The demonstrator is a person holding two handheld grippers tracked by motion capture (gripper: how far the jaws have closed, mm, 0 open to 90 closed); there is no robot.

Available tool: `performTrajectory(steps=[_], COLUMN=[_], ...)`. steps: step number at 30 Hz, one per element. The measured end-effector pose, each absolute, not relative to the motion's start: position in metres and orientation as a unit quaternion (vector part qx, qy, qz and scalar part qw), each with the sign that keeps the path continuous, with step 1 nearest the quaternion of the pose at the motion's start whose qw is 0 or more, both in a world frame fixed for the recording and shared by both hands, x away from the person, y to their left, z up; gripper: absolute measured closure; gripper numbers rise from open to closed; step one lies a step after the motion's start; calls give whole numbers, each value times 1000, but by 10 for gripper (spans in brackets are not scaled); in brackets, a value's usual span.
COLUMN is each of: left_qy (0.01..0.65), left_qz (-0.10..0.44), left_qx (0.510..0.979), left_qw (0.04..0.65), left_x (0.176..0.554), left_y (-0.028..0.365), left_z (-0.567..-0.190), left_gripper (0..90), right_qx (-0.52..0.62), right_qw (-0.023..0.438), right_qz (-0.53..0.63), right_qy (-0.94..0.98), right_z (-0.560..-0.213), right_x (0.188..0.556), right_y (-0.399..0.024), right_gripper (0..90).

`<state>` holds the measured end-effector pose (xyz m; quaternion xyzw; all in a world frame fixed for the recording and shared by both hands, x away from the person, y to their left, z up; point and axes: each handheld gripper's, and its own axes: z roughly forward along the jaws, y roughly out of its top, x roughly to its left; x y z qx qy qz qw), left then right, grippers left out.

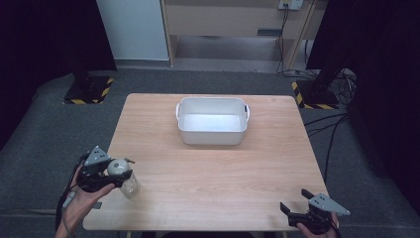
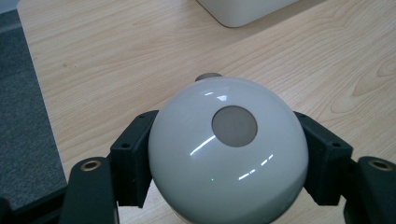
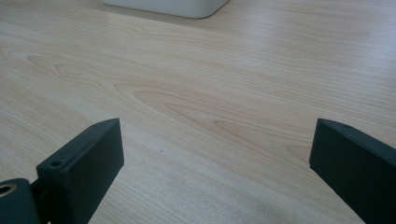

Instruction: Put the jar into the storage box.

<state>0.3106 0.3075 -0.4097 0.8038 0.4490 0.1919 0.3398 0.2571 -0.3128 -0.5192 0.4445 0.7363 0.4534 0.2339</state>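
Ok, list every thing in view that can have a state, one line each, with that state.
left gripper: shut, jaws clamped on either side of the white domed lid.
jar: clear glass, white domed lid on, standing at the table's near left corner.
right gripper: open, nothing between the jaws, over the near right corner.
white tub: upright, empty, at the far middle of the table.
table: wooden, bearing the jar and the tub.

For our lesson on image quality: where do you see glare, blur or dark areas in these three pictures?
High view: corners fall to black, the tub floor shines pale. Left gripper view: curved highlights streak the white dome lid, and the table grain is sharp. Right gripper view: the near black tongs look soft.
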Motion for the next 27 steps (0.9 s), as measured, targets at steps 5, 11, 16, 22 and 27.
performTrajectory(steps=[5, 11, 16, 22, 27], left_qy=[443, 426, 411, 391, 375], left_qz=[190, 189, 188, 187, 179], left_qx=[806, 814, 820, 828, 833], left_qw=[343, 346, 351, 356, 364], left_x=[312, 317, 324, 333, 343], left_y=[304, 295, 284, 269, 255], left_z=[-404, -392, -383, -373, -366], left_gripper=[299, 298, 299, 299, 299], right_qx=[445, 445, 444, 444, 444], right_qw=[234, 233, 233, 233, 233], right_qz=[453, 453, 453, 454, 454], right_qy=[736, 737, 737, 737, 737], right_z=[-519, -519, -519, -519, -519], right_x=[257, 257, 257, 257, 257], right_y=[-313, -313, -313, -313, -313], right_gripper=[31, 31, 31, 31, 31])
